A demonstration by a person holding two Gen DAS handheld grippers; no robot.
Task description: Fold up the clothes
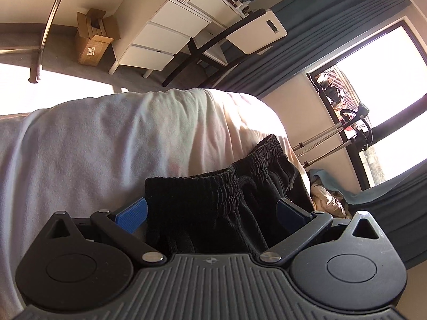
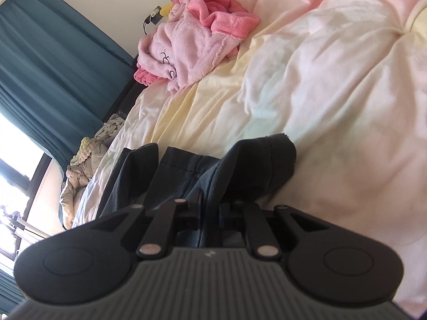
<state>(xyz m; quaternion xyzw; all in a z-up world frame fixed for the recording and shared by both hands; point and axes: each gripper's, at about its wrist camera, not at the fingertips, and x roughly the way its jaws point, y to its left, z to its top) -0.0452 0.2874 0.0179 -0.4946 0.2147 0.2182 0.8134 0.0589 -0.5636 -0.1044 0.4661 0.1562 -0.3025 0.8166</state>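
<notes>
Here, low in our left wrist view, our left gripper (image 1: 210, 214) stands with jaws wide apart around the black shorts (image 1: 226, 194) on the pale bed (image 1: 93, 146); our right gripper (image 2: 209, 209) pinches their dark fabric at lower centre.

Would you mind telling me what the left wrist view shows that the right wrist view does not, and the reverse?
Only the left wrist view shows the white drawer unit, the cardboard box on the floor, and the elastic waistband of the black shorts, which lies between the wide-apart jaws of the left gripper.

Only the right wrist view shows the pink fleece garment at the far end of the bed, and the right gripper with its jaws nearly together on dark fabric.

Both show the pale bedsheet, teal curtains and a bright window.
</notes>
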